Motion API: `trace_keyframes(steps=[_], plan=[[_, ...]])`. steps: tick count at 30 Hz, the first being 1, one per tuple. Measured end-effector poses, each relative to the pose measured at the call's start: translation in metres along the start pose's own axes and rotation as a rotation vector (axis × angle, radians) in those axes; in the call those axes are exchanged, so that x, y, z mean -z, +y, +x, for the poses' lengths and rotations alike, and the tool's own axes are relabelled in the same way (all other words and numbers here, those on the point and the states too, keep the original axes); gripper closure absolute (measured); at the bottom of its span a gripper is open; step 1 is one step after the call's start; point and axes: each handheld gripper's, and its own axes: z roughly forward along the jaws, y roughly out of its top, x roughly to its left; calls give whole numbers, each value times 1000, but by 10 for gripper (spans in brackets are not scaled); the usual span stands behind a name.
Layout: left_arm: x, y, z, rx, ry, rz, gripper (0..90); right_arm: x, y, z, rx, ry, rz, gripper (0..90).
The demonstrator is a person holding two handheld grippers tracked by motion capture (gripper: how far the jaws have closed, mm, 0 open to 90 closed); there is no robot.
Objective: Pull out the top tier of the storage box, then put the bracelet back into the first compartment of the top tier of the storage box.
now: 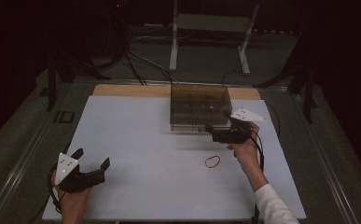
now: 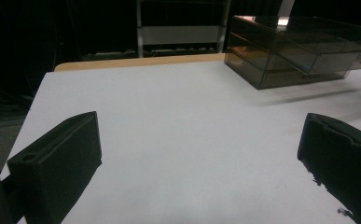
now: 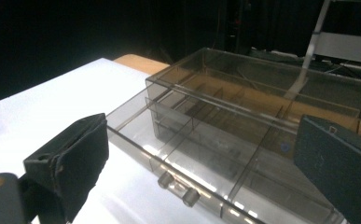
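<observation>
A smoky clear drawer box [image 1: 199, 106] stands at the back middle of the white board [image 1: 136, 140]. In the right gripper view its lower drawer [image 3: 201, 158] is pulled partway out, showing dividers and two small knobs [image 3: 176, 188]. My right gripper [image 1: 213, 132] hovers at the box's front right corner, jaws open and holding nothing [image 3: 204, 126]. A red rubber band [image 1: 212, 161] lies flat on the board just in front of the right hand. My left gripper [image 1: 92, 157] rests near the front left corner, open and apart from everything [image 2: 199, 126]. The box [image 2: 285, 51] lies far off to its right.
A strip of wooden tabletop [image 1: 131, 90] shows behind the board. Beyond it, a white metal stand [image 1: 211, 32] and cables [image 1: 136, 65] sit on the dark floor. The board's edges drop off at left, right and front.
</observation>
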Motion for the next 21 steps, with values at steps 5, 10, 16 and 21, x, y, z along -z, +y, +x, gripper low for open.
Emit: trace_keyframes(steps=[5,10,16,21], plan=[[0,0,0,0,1,0,11,3,-4,0,-9,0,32,39],[1,0,0,2,5,-2,11,5,-6,3,5,-13,77,50],[0,0,0,2,3,1,11,6,-8,5,9,-3,114,43],[0,0,0,1,3,-2,12,7,-9,7,15,4,159,27]])
